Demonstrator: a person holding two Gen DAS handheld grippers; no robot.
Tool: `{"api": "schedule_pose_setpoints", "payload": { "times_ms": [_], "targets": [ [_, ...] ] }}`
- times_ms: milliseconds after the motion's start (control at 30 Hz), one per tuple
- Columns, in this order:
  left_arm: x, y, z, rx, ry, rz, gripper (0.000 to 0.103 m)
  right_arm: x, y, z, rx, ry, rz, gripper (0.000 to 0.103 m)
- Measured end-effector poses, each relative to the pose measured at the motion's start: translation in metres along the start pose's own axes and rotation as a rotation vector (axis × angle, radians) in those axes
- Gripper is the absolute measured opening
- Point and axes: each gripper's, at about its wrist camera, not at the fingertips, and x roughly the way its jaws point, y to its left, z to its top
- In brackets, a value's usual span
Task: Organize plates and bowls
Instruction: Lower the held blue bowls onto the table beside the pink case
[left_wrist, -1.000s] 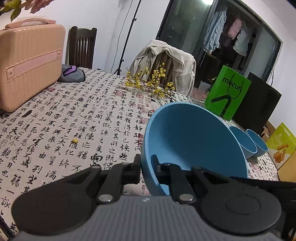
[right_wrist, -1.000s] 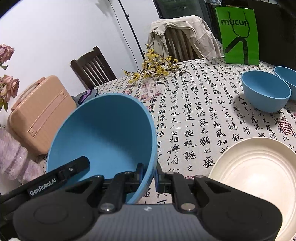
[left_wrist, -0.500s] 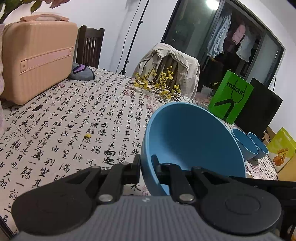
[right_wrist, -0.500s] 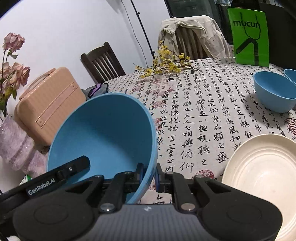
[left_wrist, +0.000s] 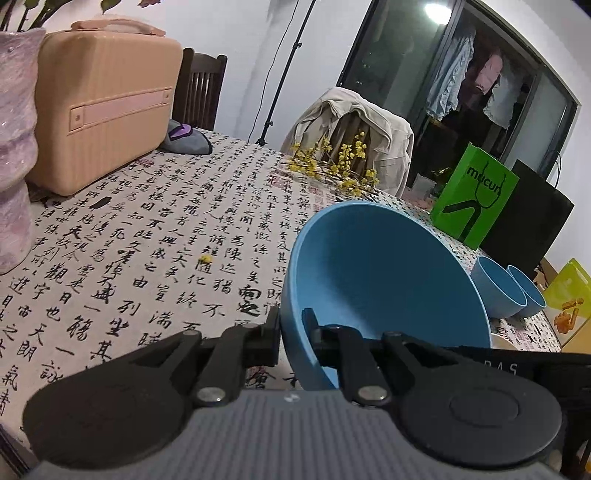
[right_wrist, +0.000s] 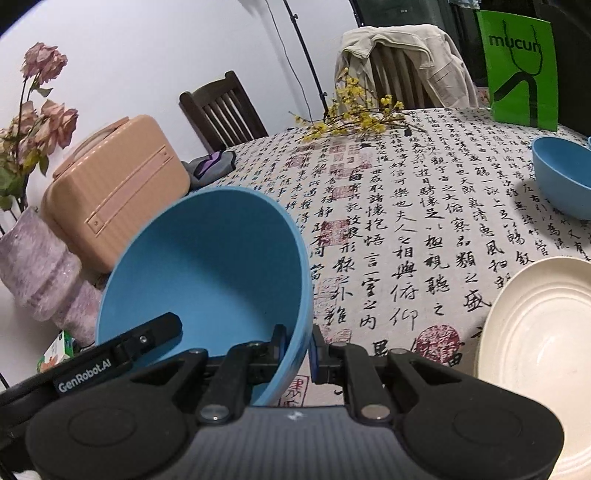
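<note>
Two hand-held grippers share one large blue bowl (left_wrist: 376, 280), gripping it from opposite sides above a table (left_wrist: 155, 229) covered in a cloth printed with black calligraphy.

In the left wrist view, the left gripper (left_wrist: 291, 332) is closed tight on the bowl's near rim, one finger outside the wall and one inside. The bowl tilts, its open side facing the camera, and fills the picture from the centre toward 4 o'clock. Two smaller blue bowls (left_wrist: 498, 291) sit side by side on the cloth at 3 o'clock, just past the big bowl's edge.

In the right wrist view, the right gripper (right_wrist: 297, 350) is likewise clamped on the rim, which passes between its fingers; the same bowl spreads toward 9 o'clock. The tip of the left gripper (black, with white lettering) shows inside the bowl at 8 o'clock. A cream plate (right_wrist: 535, 350) lies on the cloth at 4 o'clock, near the gripper but apart from the bowl. One small blue bowl stands at 2 o'clock.

Farther back: a peach case (left_wrist: 103, 110), a sprig of yellow flowers (left_wrist: 336, 170), a green bag (left_wrist: 472, 199), and a pale purple vase (right_wrist: 40, 280) with pink roses.
</note>
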Motion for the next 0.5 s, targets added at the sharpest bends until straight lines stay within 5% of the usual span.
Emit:
{"api": "schedule_pose_setpoints", "payload": {
  "times_ms": [500],
  "targets": [
    [-0.003, 0.025, -0.006, -0.035, -0.005, 0.018, 0.012, 0.015, 0.014, -0.005, -0.019, 0.033, 0.035, 0.012]
  ]
}}
